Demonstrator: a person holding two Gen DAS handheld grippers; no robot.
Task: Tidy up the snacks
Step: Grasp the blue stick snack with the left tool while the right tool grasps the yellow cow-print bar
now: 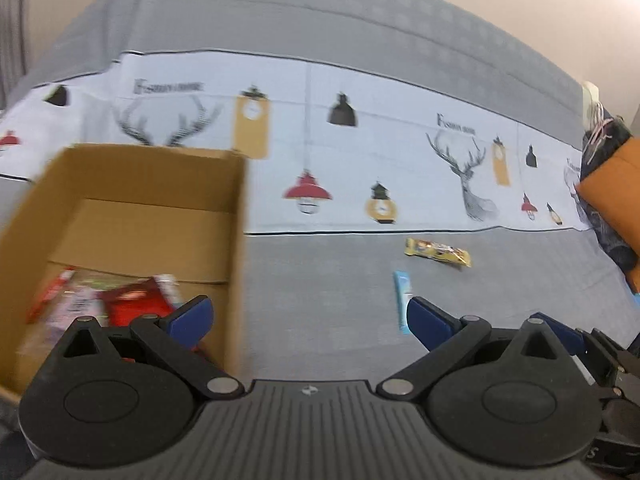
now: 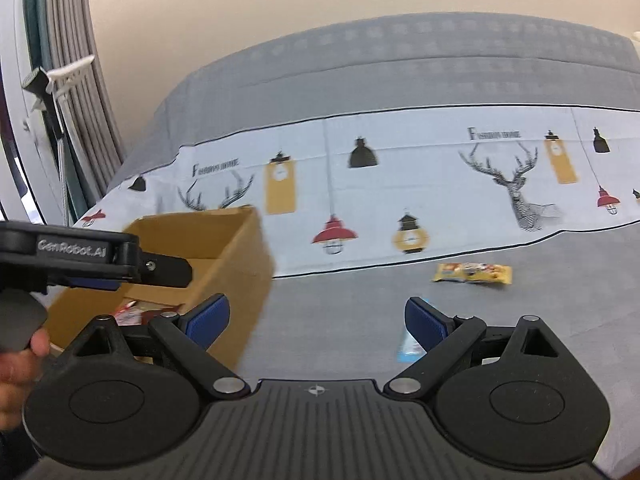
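One cardboard box [image 1: 132,216], open top, at 9 o'clock in the left wrist view; inside it a blurred heap of snack packets [image 1: 116,300], red and pink, count unclear. Two snacks loose on the grey bedspread [image 1: 320,288]: one yellow bar [image 1: 438,253] at 2 o'clock, one light-blue stick pack [image 1: 402,300] just below it, apart. Left gripper [image 1: 308,320] fingers spread wide, holding nothing; its right pad sits just beside the blue pack's near end, contact unclear. Right gripper [image 2: 316,320] fingers spread wide too, empty; blue pack partly hidden behind its right pad.
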